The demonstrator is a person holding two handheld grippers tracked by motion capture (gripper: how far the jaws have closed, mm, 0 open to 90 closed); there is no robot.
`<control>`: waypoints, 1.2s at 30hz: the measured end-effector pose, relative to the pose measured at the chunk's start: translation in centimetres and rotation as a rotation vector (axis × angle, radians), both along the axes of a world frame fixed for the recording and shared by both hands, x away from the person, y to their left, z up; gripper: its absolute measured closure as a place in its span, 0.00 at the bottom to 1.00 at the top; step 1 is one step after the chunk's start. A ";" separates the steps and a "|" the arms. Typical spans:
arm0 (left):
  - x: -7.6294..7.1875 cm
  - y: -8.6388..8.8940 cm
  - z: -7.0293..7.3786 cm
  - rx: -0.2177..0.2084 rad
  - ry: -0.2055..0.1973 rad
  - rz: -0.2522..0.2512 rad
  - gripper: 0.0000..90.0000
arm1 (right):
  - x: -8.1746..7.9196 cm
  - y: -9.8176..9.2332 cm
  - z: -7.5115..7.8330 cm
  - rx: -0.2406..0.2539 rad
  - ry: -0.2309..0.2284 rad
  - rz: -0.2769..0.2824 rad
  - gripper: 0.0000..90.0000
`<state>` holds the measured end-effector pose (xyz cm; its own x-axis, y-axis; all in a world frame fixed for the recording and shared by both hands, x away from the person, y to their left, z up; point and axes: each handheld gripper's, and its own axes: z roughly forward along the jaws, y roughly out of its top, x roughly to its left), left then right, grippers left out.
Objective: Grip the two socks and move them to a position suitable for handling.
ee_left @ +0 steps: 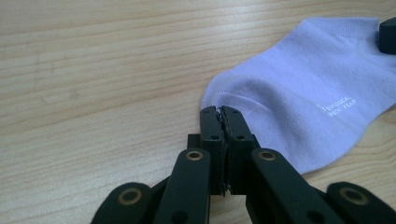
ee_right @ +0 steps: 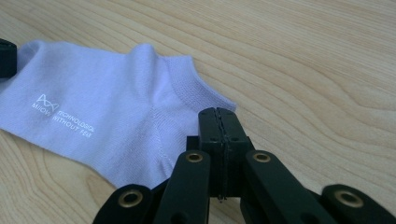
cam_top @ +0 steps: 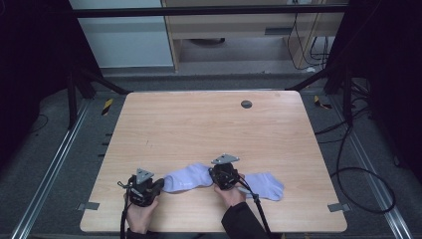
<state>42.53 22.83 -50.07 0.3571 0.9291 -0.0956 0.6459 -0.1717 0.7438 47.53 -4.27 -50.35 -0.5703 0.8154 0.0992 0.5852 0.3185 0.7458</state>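
— Lilac fabric on pale wood: what is lying there?

— A lilac sock (cam_top: 186,180) is lying flat near the front edge of the wooden table (cam_top: 199,124), stretching between the two tools. A second lilac sock (cam_top: 266,186) is lying just past the right gripper (cam_top: 214,175), on its far side.

— How is the left gripper (cam_top: 160,183) sitting?

— In the left gripper view its jaws are pressing together, with no gap showing, and their tips are sitting right at the rounded end of the sock (ee_left: 303,93). Whether they are nipping any fabric, I cannot tell.

— And the right one?

— In the right gripper view its jaws are also pressing tightly together, tips resting at the ribbed cuff corner of the sock (ee_right: 102,116). Again I cannot tell whether cloth is caught between them.

— Is anything lifting?

— No, the sock is lying flat on the wood, white lettering facing up. A hand is gripping each tool from the near edge.
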 end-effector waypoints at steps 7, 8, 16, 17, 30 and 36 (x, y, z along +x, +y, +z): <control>0.8 0.4 1.0 0.037 -0.037 0.016 0.97 | -1.0 -0.1 0.9 0.031 -0.030 0.029 1.00; 1.2 0.6 1.2 0.056 -0.038 0.022 0.97 | -1.6 0.0 1.3 0.043 -0.037 0.037 1.00; 2.0 0.9 0.3 0.065 -0.015 0.021 0.86 | -1.9 0.0 0.8 0.029 -0.010 0.036 1.00; 1.9 0.9 0.4 0.057 -0.023 0.021 0.83 | -1.9 -0.2 0.9 0.038 -0.016 0.029 0.97; -0.2 -2.5 4.2 -0.026 -0.140 -0.050 0.67 | -1.6 -5.4 5.6 0.078 -0.110 -0.020 0.59; -0.3 -5.4 4.3 -0.039 -0.136 -0.123 0.63 | -2.1 -9.2 6.4 0.089 -0.146 -0.064 0.50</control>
